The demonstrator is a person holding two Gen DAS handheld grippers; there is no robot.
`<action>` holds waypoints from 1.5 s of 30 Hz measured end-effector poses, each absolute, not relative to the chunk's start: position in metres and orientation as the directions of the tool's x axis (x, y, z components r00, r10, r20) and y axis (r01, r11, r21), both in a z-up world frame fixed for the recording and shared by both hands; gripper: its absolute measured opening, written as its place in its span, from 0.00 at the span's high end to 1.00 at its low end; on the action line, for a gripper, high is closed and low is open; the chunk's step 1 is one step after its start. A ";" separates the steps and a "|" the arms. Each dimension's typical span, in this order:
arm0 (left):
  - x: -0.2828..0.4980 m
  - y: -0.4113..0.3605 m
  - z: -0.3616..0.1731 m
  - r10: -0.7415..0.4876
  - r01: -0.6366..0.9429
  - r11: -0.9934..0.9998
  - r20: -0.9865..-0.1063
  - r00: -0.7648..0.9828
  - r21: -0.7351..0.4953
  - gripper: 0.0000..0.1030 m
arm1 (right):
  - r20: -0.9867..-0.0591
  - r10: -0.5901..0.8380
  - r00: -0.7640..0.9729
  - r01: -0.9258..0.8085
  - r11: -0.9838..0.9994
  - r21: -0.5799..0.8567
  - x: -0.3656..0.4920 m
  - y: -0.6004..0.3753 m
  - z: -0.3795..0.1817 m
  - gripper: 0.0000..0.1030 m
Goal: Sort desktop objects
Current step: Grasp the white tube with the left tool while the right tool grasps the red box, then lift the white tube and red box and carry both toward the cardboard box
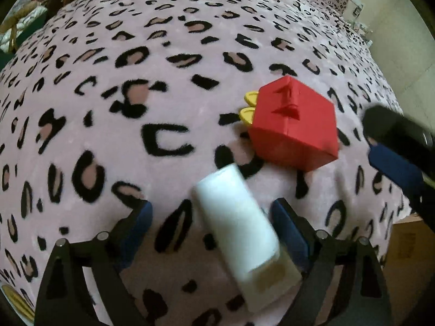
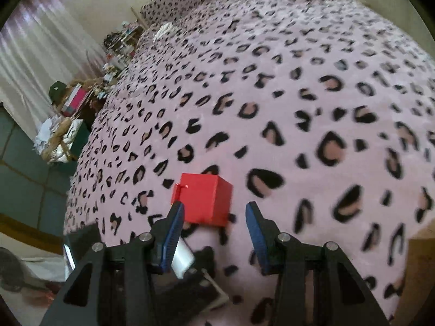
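Note:
A white tube (image 1: 236, 225) lies lengthwise between the fingers of my left gripper (image 1: 212, 212), which is open. There is a clear gap on the tube's left side, and the tube is blurred. A red box (image 1: 293, 125) with yellow handles (image 1: 248, 108) rests on the pink leopard blanket (image 1: 108, 135), just beyond the tube to the right. In the right wrist view the red box (image 2: 202, 198) sits at the tips of my right gripper (image 2: 214, 206), which is open. The left finger overlaps the box's edge and the right finger stands clear of it. A blue-padded finger (image 1: 394, 163) of the right gripper shows at the left wrist view's right edge.
The blanket covers a wide bed that drops off at the near edge. A cardboard box (image 1: 407, 247) stands below that edge on the right. Baskets and boxes of clutter (image 2: 68, 114) crowd the floor beside the bed, near a curtain (image 2: 40, 54).

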State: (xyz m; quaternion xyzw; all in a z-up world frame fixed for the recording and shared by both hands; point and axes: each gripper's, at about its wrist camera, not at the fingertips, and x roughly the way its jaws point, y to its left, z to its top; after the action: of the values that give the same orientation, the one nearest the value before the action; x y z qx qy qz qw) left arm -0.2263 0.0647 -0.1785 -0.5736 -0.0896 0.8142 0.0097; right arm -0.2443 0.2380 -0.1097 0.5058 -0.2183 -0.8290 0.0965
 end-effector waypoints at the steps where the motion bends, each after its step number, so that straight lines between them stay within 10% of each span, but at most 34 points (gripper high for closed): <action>1: -0.225 0.065 -0.178 0.116 0.080 -0.985 -0.927 -0.357 -0.154 0.13 | -0.800 -0.392 -0.455 -0.063 -0.882 0.468 -0.249 0.236 -0.114 0.54; 8: -0.213 0.047 -0.173 0.133 0.016 -0.989 -0.913 -0.386 -0.150 0.50 | -0.801 -0.453 -0.391 -0.075 -0.852 0.519 -0.275 0.212 -0.146 0.52; 14: -0.214 0.029 -0.174 0.218 -0.010 -0.973 -0.902 -0.373 -0.231 0.63 | -0.781 -0.513 -0.356 -0.059 -0.822 0.567 -0.286 0.186 -0.159 0.47; 23: -0.215 0.022 -0.175 0.264 -0.027 -0.961 -0.889 -0.374 -0.274 0.64 | -0.747 -0.577 -0.330 -0.032 -0.784 0.619 -0.292 0.161 -0.172 0.40; 27: -0.215 0.023 -0.174 0.261 -0.030 -0.962 -0.889 -0.377 -0.270 0.69 | -0.717 -0.589 -0.373 -0.003 -0.772 0.636 -0.281 0.163 -0.168 0.59; 45: -0.177 0.012 -0.167 0.205 -0.054 -0.978 -0.898 -0.390 -0.200 0.69 | -0.751 -0.430 -0.502 -0.065 -0.846 0.529 -0.169 0.224 -0.152 0.60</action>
State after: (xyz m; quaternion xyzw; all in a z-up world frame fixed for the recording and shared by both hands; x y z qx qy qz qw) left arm -0.1773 0.0117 -0.1666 -0.5467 -0.0691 0.8309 0.0777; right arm -0.1694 0.2242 -0.1523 0.4869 -0.2545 -0.8283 0.1101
